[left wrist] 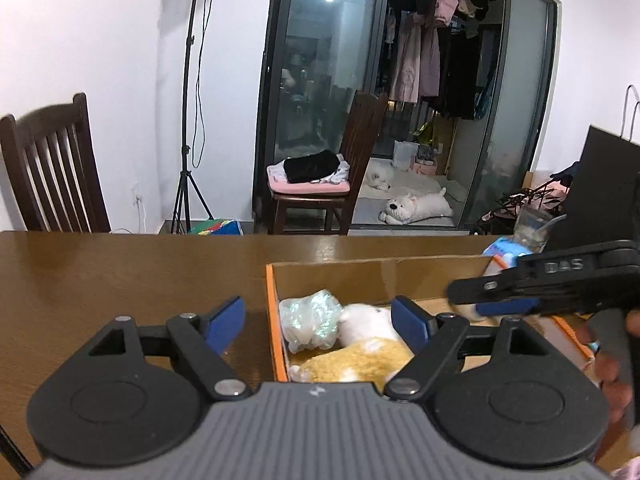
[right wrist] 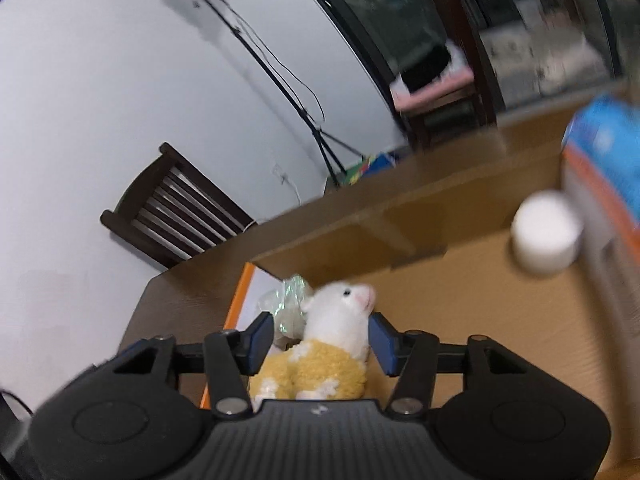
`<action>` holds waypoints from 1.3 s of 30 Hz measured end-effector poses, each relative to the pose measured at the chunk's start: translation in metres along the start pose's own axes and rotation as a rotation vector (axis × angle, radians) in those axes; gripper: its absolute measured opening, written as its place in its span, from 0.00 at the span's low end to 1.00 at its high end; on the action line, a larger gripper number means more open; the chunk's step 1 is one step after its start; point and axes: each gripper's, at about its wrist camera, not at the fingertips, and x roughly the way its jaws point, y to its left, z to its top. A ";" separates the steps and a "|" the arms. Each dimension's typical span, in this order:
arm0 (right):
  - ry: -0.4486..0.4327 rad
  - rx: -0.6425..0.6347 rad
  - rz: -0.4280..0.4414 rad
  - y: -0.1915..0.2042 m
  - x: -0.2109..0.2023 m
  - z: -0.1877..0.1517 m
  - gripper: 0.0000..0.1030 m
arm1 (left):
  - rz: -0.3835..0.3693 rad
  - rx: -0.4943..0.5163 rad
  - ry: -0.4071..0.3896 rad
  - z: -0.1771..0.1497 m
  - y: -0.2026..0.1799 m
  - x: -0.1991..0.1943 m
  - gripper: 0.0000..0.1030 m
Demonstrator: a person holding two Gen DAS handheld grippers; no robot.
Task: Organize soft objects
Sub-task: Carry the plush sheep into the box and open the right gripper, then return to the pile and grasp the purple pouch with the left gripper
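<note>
A cardboard box (left wrist: 273, 312) with an orange rim stands on the wooden table (left wrist: 120, 280). In it lie a yellow-and-white plush llama (left wrist: 360, 356) and a crinkly clear plastic bag (left wrist: 310, 320). My left gripper (left wrist: 318, 316) hangs open above the box's left side with nothing between its pads. In the right wrist view the plush llama (right wrist: 332, 352) sits between the pads of my right gripper (right wrist: 322, 336), which stand a little apart from it and do not squeeze it. The bag (right wrist: 288, 304) lies just behind. The right gripper's black fingers (left wrist: 520, 280) reach in from the right.
A white cylinder (right wrist: 546, 236) rests in the box's far corner beside a blue-and-orange package (right wrist: 608, 152). A dark chair (left wrist: 48, 168) and a light stand (left wrist: 188, 120) are behind the table on the left. A black bag (left wrist: 600, 184) stands at the right.
</note>
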 end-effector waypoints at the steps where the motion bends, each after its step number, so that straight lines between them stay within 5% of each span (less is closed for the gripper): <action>1: -0.010 -0.036 -0.018 0.001 -0.014 0.003 0.56 | 0.001 0.003 -0.002 0.002 -0.004 -0.010 0.80; 11: -0.150 -0.276 -0.141 0.010 -0.167 -0.010 0.69 | 0.006 0.070 -0.093 -0.005 -0.056 -0.109 0.86; 20: -0.279 -0.431 -0.075 0.011 -0.252 -0.124 0.72 | 0.015 0.124 -0.255 -0.111 -0.105 -0.215 0.95; 25: -0.323 -0.431 -0.003 0.001 -0.283 -0.215 0.76 | -0.019 0.093 -0.244 -0.186 -0.122 -0.255 0.97; 30: -0.307 -0.409 0.022 -0.005 -0.287 -0.289 0.77 | -0.037 0.084 -0.155 -0.234 -0.127 -0.260 0.98; 39: -0.273 -0.384 -0.006 -0.008 -0.263 -0.292 0.76 | -0.009 -0.007 -0.033 -0.223 -0.124 -0.175 0.98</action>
